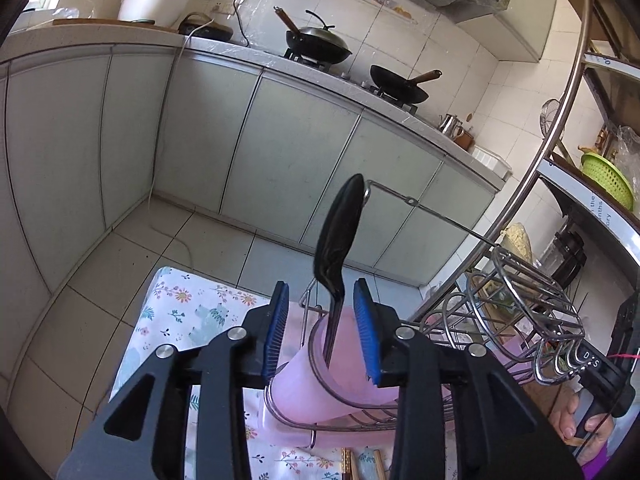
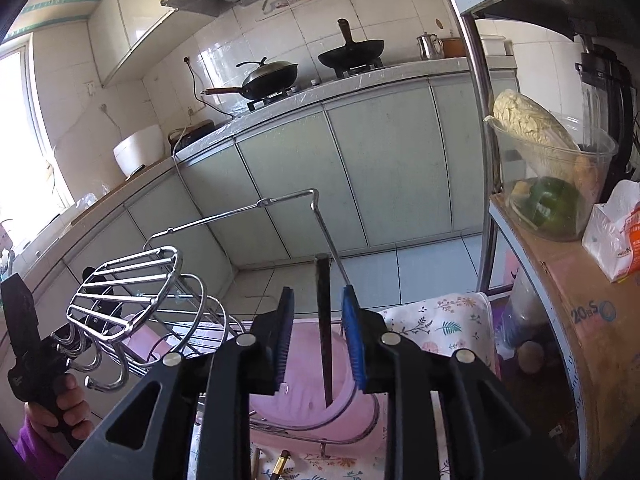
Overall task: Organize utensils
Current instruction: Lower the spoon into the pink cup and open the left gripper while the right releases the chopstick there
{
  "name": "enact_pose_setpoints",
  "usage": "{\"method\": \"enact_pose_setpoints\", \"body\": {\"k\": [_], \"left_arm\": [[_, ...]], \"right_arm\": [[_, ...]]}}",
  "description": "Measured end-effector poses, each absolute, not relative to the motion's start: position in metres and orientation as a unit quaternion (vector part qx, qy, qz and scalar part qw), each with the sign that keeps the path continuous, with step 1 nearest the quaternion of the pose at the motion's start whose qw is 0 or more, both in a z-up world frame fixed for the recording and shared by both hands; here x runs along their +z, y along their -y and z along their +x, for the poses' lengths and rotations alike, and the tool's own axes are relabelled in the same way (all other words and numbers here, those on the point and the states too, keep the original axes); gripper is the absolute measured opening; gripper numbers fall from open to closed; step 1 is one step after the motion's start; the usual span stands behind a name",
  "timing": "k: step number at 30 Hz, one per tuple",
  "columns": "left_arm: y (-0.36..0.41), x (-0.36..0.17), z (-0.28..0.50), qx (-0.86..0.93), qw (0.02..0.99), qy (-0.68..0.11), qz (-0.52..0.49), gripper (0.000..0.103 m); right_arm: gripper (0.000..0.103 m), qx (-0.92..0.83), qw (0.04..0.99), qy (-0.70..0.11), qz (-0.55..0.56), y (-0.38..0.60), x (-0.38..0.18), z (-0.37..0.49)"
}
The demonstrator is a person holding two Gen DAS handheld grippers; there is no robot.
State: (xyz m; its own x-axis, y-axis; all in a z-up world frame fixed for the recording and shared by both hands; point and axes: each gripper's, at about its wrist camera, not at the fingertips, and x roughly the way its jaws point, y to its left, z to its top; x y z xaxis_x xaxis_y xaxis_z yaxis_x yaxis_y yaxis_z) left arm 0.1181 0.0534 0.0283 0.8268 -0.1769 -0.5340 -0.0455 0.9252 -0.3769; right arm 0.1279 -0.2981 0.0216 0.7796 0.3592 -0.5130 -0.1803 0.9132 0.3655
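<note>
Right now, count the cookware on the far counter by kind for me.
Woks: 2
Rice cooker: 1
Kettle: 1
Total: 4

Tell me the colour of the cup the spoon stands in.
Translucent pink cup, clearest in the left wrist view.

The spoon's (image 1: 338, 236) handle end is hidden inside the pink cup (image 1: 320, 384). Chopsticks (image 1: 350, 466) are cut off by the bottom edge.
</note>
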Motion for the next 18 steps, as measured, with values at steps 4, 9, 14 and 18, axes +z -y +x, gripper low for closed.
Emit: {"method": "enact_pose_setpoints", "body": {"k": [4,9,14,18], "left_arm": [[-0.056,0.032,0.113,-0.033,0.936,-0.298,-0.186,0.034],[-0.060,0.038,0.091,-0.032,0.938,-0.293,-0.185,0.034],[-0.058,0.037,0.065,-0.040,0.936,-0.301,-0.179,0.034],[-0.050,0.026,0.049,-0.061,0.925,-0.331,-0.175,0.034]], "right_arm": [[0.027,0.137,0.932,-0.301,0.150,0.305,0.025,0.119],[0.027,0.129,0.933,-0.290,0.168,0.321,0.028,0.092],[0.027,0.127,0.931,-0.290,0.179,0.326,0.023,0.064],[0.027,0.134,0.924,-0.309,0.183,0.320,0.011,0.046]]}}
